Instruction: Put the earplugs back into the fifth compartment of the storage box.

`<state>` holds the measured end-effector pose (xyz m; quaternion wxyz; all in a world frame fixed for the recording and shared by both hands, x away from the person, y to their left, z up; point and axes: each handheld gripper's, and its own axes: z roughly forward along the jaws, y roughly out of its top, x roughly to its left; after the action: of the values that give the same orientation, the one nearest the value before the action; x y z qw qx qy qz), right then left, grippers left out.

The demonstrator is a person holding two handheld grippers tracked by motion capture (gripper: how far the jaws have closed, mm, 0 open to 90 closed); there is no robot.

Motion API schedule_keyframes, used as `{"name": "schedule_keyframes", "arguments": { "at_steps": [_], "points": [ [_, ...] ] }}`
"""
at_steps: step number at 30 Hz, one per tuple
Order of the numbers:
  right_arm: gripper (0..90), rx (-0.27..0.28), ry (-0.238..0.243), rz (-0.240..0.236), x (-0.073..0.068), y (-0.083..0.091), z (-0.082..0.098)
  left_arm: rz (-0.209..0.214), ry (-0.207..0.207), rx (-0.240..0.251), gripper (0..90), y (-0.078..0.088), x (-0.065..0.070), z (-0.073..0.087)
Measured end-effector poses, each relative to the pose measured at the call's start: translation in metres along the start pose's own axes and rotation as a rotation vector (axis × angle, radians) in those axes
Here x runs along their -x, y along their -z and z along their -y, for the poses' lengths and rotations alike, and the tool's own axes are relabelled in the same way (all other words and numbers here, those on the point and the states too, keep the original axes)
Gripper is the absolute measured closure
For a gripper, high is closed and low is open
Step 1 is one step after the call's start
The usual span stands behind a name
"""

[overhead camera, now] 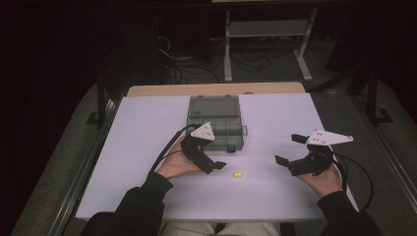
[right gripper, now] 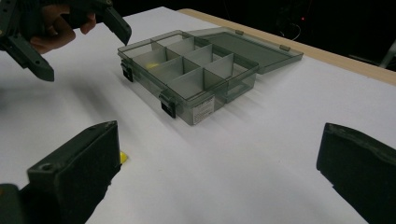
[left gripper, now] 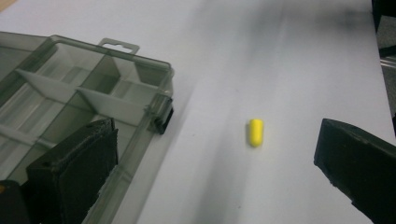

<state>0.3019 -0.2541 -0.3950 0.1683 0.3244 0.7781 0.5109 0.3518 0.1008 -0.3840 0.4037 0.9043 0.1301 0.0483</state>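
Left gripper (overhead camera: 216, 156) hangs low over the white table (overhead camera: 147, 128), just in front of the box (overhead camera: 215, 121); I see its jaws spread wide with nothing between the pads. From its own view, one jaw stands over the box's near edge and the other over bare table, and the yellow piece (left gripper: 256, 132) lies flat on the table between them, farther out and clear of both. From above, that piece (overhead camera: 238, 174) sits just right of the gripper's tips, near the front edge of the table and apart from the box.

On the other side I hold the right gripper (overhead camera: 290, 150) over the right part of the table, well apart from the box, its jaws also spread and empty. Its view shows the box (right gripper: 196, 70) with its lid (right gripper: 252, 46) laid open behind it, dividers upright, and something yellow in one far compartment. The piece (right gripper: 123, 157) peeks out beside its left jaw.
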Motion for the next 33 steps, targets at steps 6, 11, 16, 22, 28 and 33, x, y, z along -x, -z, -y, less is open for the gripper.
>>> {"name": "schedule_keyframes", "arguments": {
  "at_steps": [6,11,16,22,28,33],
  "points": [
    [0.0,0.0,0.0,0.0,0.0,0.0,0.0,0.025,-0.032,-0.027,0.0,-0.014,0.01,-0.002],
    [0.0,0.0,0.001,-0.001,0.0,0.0,0.0,0.045,-0.046,-0.05,0.0,-0.024,0.015,-0.001],
    [0.0,0.0,0.002,0.001,0.0,0.0,0.0,0.066,-0.06,-0.07,0.0,-0.036,0.023,0.0],
    [0.0,-0.002,0.002,-0.001,-0.001,0.0,0.0,0.092,-0.072,-0.093,0.6,-0.047,0.028,-0.001],
    [0.0,0.004,0.002,0.0,0.0,0.001,-0.001,0.147,-0.067,-0.103,10.3,-0.06,0.03,0.001],
    [0.0,0.007,0.0,0.0,0.0,0.002,-0.001,0.161,-0.075,-0.105,25.9,-0.066,0.029,0.002]
  ]
}}
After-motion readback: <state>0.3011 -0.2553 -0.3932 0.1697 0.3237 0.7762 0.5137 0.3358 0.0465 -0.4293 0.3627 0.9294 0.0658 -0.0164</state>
